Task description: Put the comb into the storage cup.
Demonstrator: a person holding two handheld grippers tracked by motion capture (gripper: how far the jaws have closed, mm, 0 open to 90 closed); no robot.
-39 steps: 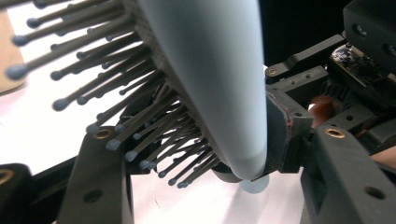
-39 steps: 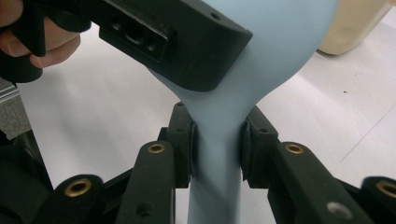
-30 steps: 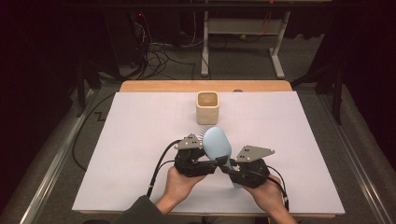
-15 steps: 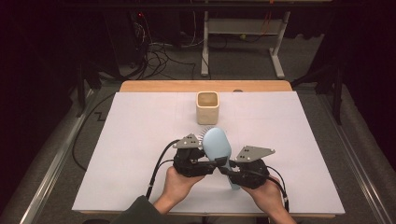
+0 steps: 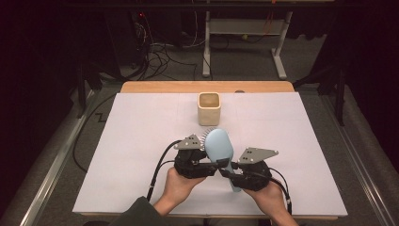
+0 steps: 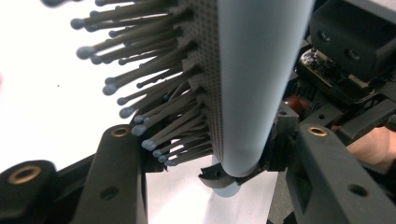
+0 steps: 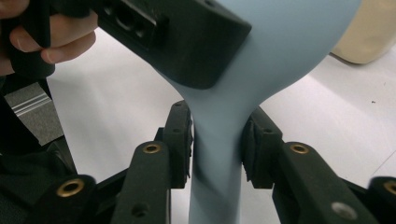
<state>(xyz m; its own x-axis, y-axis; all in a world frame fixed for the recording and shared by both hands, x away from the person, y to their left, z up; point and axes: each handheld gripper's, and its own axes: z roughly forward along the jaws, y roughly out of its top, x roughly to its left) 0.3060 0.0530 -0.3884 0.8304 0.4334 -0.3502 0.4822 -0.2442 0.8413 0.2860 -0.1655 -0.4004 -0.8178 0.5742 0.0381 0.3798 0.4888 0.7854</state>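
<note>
Here, above the near middle of the white worktop [image 5: 141,141], a pale blue paddle hairbrush [image 5: 219,149] is held between both tongs, its head pointing away toward a cream square cup [image 5: 209,108] that stands well apart near the far edge.

The high view gives the layout: left tongs [image 5: 212,168] and right tongs [image 5: 225,173] meet at the brush's neck and handle, with a hand behind each. It cannot show the grip itself — the gripper views do. The left gripper view looks up along the bristle side of the hairbrush [image 6: 219,84]: dark pins with blue-grey tips jut to the left, and the left tongs [image 6: 210,154] close around the lower end of the head, one jaw against the bristles, the other against the smooth back. The right gripper view shows the smooth back and the narrow neck of the hairbrush [image 7: 219,140], with the right tongs [image 7: 217,147] pressed on either side of that neck, pads touching it; the other gripper's black body crosses the top, and the cup [image 7: 369,37] shows blurred behind.

Against the picture a second ago, little differs: the brush head has tilted slightly toward the left, and the hands sit in nearly the same place.

Both tongs are narrowly spread, each pinching the brush.
</note>
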